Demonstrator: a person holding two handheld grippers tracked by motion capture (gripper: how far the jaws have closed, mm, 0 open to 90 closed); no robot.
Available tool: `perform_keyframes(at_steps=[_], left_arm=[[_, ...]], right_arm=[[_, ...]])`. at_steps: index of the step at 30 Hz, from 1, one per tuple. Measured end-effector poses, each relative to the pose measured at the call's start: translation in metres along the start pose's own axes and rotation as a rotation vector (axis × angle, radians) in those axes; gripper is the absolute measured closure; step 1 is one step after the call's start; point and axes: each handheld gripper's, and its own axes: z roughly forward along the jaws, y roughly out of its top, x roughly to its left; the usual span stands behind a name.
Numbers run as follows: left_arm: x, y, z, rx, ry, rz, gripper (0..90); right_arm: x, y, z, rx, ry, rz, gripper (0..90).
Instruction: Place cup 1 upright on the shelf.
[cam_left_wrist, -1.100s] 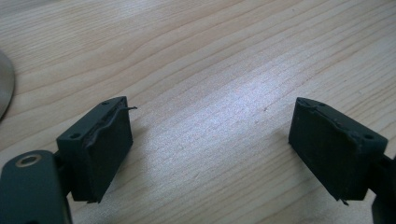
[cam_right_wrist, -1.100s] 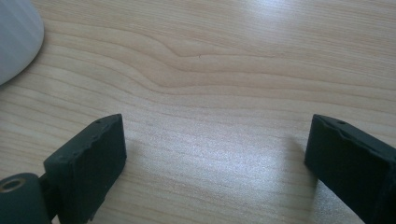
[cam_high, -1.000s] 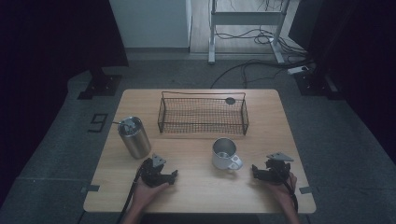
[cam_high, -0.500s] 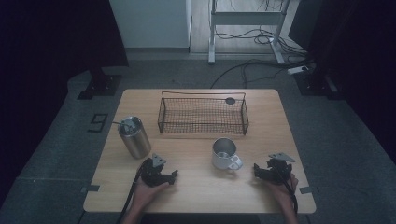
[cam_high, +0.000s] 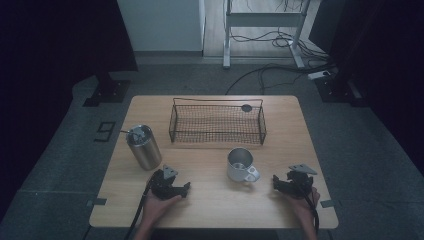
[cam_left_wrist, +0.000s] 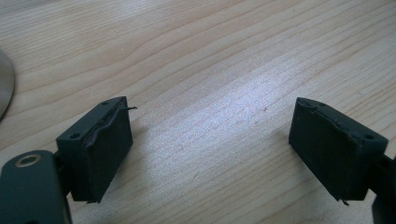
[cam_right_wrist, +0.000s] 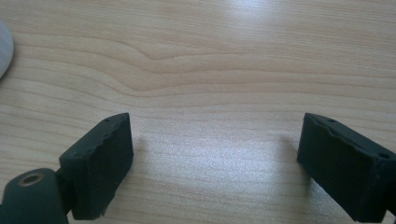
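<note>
You are holding both grippers, left (cam_high: 186, 188) and right (cam_high: 276, 181), gaping and empty near the table's (cam_high: 210, 220) front edge; the mug (cam_high: 240, 165) is standing between them, bare wood ahead.

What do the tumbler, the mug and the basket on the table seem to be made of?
The tumbler looks like brushed stainless steel: dull grey sheen, no colour. The mug seems to be metal too, paler and shinier, with a bright rim and handle. The basket appears to be dark wire mesh, since the table, pale wood with visible grain, shows through it.
</note>
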Motion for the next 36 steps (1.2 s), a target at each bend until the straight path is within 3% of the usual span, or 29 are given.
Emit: perform_keyframes(at_steps=[12,21,28,36], left_arm=[[-0.001,0.0,-0.003,-0.002,-0.012,-0.011,14.8],[0.001,0.016,-0.04,-0.111,-0.015,-0.031,14.5],[0.007,0.022,-0.051,-0.143,-0.009,-0.051,14.3],[0.012,0.027,-0.064,-0.141,0.004,-0.046,12.7]], right_arm=[[0.0,-0.002,-0.003,-0.001,0.015,-0.012,10.1],[0.0,-0.002,-0.003,-0.001,0.015,-0.012,10.2],[-0.001,-0.002,-0.003,-0.002,0.016,-0.011,10.2],[-0.001,-0.002,-0.003,-0.001,0.014,-0.011,10.2]])
